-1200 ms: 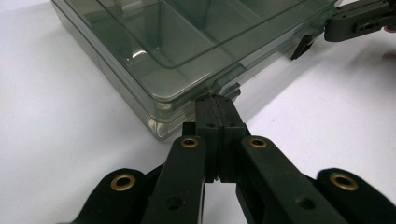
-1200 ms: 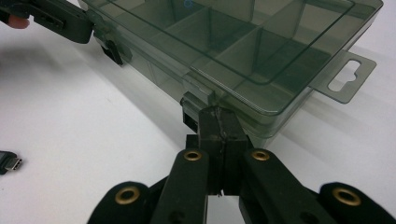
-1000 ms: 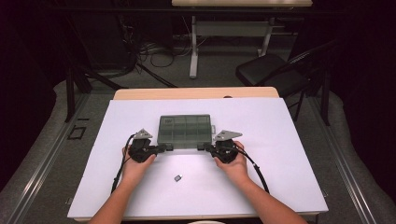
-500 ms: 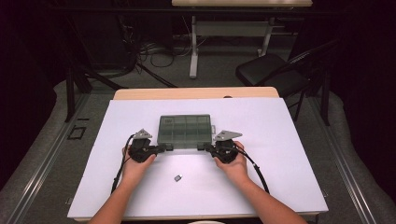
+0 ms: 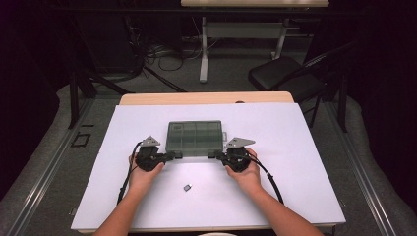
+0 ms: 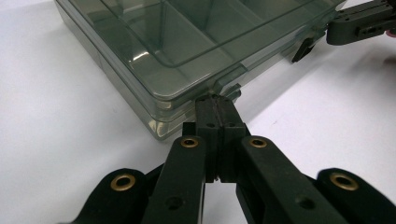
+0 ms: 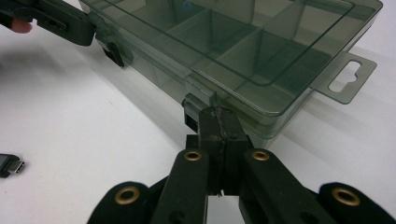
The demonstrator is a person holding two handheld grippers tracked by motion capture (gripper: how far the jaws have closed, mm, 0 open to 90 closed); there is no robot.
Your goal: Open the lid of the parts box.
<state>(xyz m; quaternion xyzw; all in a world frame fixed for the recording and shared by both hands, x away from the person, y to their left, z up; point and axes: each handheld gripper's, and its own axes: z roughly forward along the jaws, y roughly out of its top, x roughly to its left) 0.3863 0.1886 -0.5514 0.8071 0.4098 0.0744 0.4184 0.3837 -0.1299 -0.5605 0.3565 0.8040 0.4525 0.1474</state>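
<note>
A smoky clear compartment box (image 5: 195,137) lies with its lid down in the middle of the white table. My left gripper (image 5: 173,156) is at its near left corner and my right gripper (image 5: 212,154) at its near right corner. In the left gripper view the jaws are shut, pad against pad, and their tips (image 6: 215,100) touch the box's front latch (image 6: 229,88). In the right gripper view the jaws are likewise shut, and their tips (image 7: 217,114) butt against the other latch (image 7: 198,100). Nothing is between either pair of jaws.
A small dark USB-type adapter (image 5: 187,187) lies on the white table (image 5: 305,162) in front of the box, between my forearms, and its plug end is seen too (image 7: 9,165). The box has a hang tab (image 7: 345,74) at its right end. A black chair (image 5: 285,78) stands beyond the table.
</note>
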